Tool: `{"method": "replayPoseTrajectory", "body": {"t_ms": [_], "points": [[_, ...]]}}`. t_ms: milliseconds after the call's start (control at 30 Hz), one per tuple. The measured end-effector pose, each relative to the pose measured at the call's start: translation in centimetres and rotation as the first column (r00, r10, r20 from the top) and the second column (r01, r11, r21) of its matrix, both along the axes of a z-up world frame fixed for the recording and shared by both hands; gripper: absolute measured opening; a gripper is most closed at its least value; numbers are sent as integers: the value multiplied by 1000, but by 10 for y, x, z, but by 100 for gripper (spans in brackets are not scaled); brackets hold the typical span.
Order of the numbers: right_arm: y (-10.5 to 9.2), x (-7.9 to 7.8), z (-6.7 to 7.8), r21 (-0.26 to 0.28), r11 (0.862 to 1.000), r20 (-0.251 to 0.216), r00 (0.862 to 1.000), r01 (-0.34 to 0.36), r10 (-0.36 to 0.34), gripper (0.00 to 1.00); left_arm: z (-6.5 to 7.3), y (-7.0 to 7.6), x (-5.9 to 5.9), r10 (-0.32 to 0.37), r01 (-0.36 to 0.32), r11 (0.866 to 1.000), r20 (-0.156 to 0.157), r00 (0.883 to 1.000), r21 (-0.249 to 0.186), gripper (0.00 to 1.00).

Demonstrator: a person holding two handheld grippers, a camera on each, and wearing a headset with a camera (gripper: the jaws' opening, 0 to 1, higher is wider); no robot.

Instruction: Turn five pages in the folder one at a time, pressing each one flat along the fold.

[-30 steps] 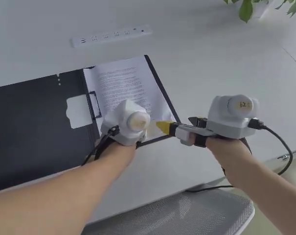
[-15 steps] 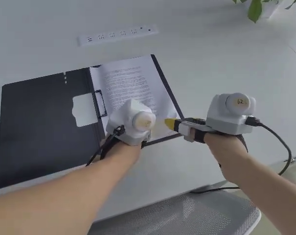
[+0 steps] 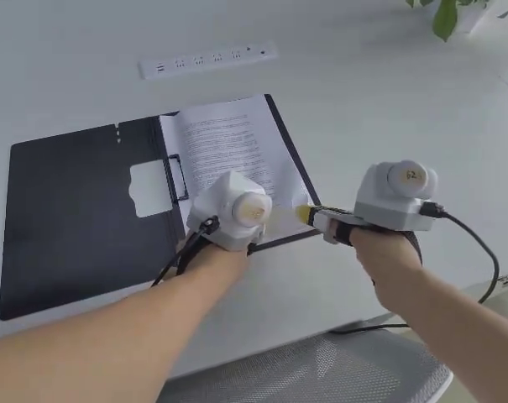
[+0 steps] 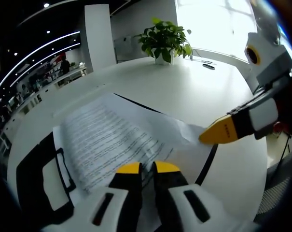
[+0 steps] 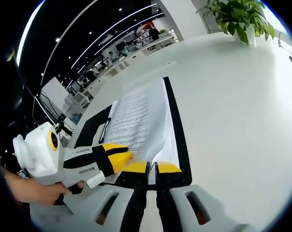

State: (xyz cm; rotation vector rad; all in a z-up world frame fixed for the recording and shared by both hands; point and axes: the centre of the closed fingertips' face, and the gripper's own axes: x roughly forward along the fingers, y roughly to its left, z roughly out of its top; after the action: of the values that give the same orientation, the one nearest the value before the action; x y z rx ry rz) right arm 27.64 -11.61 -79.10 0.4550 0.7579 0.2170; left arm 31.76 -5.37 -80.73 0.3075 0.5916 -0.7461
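Observation:
A black folder (image 3: 77, 218) lies open on the white table, with a stack of printed pages (image 3: 224, 143) on its right half. My left gripper (image 3: 237, 211) is over the lower part of the top page; in the left gripper view its yellow tips (image 4: 148, 168) stand shut against the paper. My right gripper (image 3: 306, 215) comes in from the right at the page's lower right corner. The right gripper view has its jaws (image 5: 151, 167) shut on the page edge, and the corner (image 4: 187, 131) is lifted and curled off the stack.
A white power strip (image 3: 207, 57) lies beyond the folder. A potted plant (image 3: 445, 13) stands at the far right. The table's front edge runs just below the folder, above a grey mesh chair (image 3: 321, 369). A black cable (image 3: 480, 252) trails from the right gripper.
The head view has shifted, so the folder sits slightly further right in the picture. Both grippers keep about the same places at the page's lower right corner.

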Motion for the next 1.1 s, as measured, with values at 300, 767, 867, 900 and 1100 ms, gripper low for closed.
{"method": "replayPoseTrajectory", "body": {"t_ms": [300, 767, 867, 900, 1100], "points": [[0, 0, 3, 34, 999, 0, 1000, 29, -29, 0, 0, 0, 0, 16, -17, 1000, -14, 1000, -13, 7], [16, 1, 31, 70, 998, 69, 997, 10, -15, 0, 9, 31, -1, 60, -62, 998, -50, 997, -24, 8], [24, 4, 43, 83, 997, 99, 995, 4, -12, 0, 18, 45, -1, 89, -91, 995, -48, 995, -34, 7], [30, 5, 50, 95, 995, 114, 993, -4, -7, 0, 23, 50, -1, 106, -109, 993, -52, 993, -54, 8], [64, 11, 82, 115, 990, 187, 981, -76, 53, 0, 52, 74, -2, 128, -130, 987, -20, 992, -99, 8]]}}
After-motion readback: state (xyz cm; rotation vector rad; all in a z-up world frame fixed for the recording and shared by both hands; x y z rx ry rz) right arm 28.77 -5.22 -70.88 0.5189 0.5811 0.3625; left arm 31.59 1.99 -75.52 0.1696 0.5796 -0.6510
